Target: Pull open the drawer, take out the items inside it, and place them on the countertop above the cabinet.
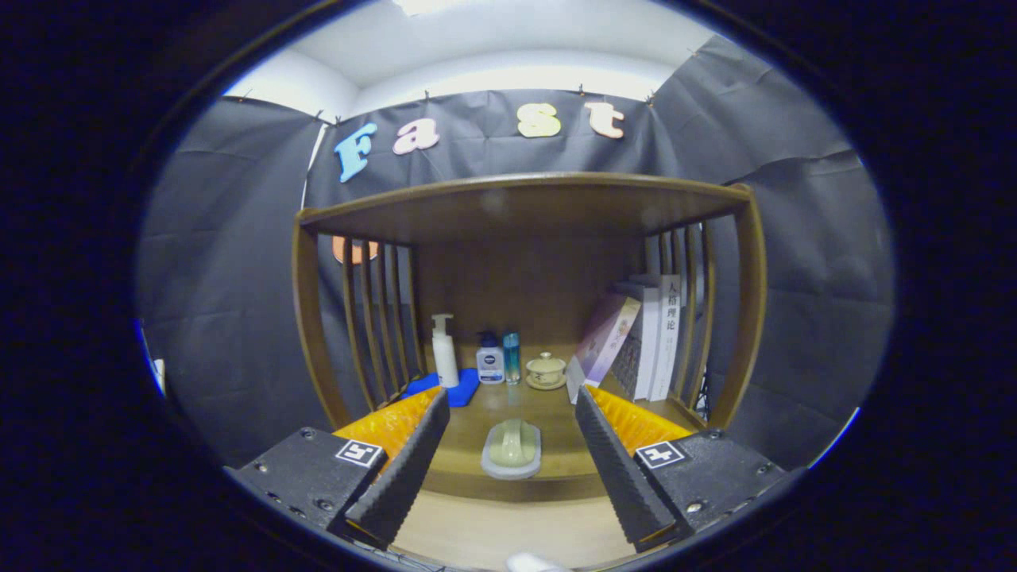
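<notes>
Gripper [508, 433] fingers stand wide apart with nothing held, aimed at the cabinet's countertop [508, 465]. Between and just ahead of them, a pale green dish [512, 448] lies near the countertop's front edge, apart from both fingers. Below the edge a lighter wood panel [508, 528] shows, likely the drawer front or top; I cannot tell whether it is pulled out. A white object [534, 563] peeks in at the bottom.

If the dish has just been set down, back straight out without nudging it, then dip toward the drawer for what remains, fingers open.

Farther back stand a pump bottle [444, 352] on a blue mat [445, 389], two smaller bottles [490, 359], a lidded cup [546, 370] and leaning books [643, 338]. Slatted sides and a shelf [524, 202] enclose them; black cloth hangs behind.
</notes>
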### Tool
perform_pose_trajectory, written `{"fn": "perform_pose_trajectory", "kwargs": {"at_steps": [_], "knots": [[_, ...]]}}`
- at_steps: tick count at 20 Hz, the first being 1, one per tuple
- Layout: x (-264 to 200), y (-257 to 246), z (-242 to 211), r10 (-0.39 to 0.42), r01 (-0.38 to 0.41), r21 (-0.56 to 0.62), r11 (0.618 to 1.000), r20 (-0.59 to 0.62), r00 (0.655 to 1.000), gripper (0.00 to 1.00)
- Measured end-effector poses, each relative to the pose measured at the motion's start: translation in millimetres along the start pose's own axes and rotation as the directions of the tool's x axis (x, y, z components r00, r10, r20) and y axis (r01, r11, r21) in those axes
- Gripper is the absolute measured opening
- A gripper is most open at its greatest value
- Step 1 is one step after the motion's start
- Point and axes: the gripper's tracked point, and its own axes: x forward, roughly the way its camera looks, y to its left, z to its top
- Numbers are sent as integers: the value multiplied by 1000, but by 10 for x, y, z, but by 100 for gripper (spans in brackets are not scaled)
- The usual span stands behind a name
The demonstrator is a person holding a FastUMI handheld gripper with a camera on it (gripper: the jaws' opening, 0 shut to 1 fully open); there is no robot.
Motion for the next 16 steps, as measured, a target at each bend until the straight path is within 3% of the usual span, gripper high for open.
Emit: {"fn": "perform_pose_trajectory", "kwargs": {"at_steps": [7, 16], "knots": [[-648, -155, -523, -15, 13, 48, 999, 30, 999, 100], [-999, -288, -1765, -28, 29, 14, 999, -74, 997, 99]]}}
